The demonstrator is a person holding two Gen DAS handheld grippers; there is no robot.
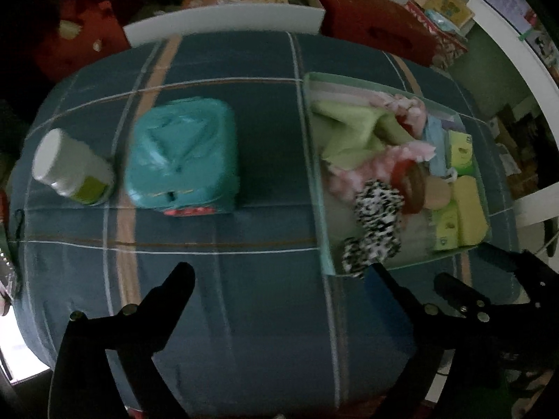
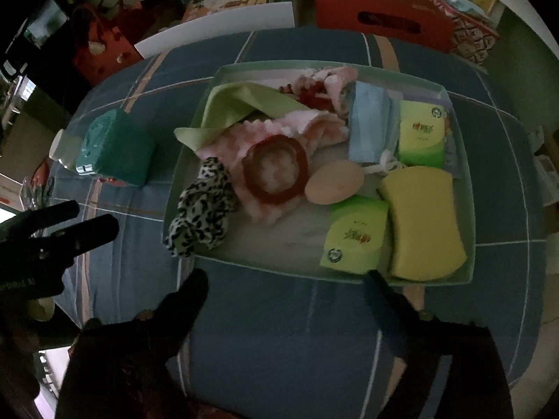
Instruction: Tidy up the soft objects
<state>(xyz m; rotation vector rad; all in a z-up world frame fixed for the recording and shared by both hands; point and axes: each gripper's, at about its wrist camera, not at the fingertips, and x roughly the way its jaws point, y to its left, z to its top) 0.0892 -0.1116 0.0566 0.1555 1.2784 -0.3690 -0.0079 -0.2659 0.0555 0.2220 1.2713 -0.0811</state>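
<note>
A pale green tray (image 2: 470, 188) sits on a blue plaid cloth. It holds a black-and-white spotted soft piece (image 2: 201, 206) hanging over its near left rim, pink fluffy cloth (image 2: 279, 132) with a red ring (image 2: 276, 173) on it, a green cloth (image 2: 241, 104), a blue mask (image 2: 370, 125), a beige egg-shaped puff (image 2: 333, 181), two green tissue packs (image 2: 356, 235) and a yellow sponge (image 2: 424, 223). My right gripper (image 2: 284, 279) is open and empty just in front of the tray. My left gripper (image 1: 279, 276) is open and empty, left of the tray (image 1: 314, 188).
A teal wipes pack (image 1: 181, 155) and a white bottle lying on its side (image 1: 70, 167) rest on the cloth left of the tray. Red boxes (image 2: 380, 14), bags and cartons stand behind the table. The right gripper's fingers (image 1: 464, 296) show at the left view's right edge.
</note>
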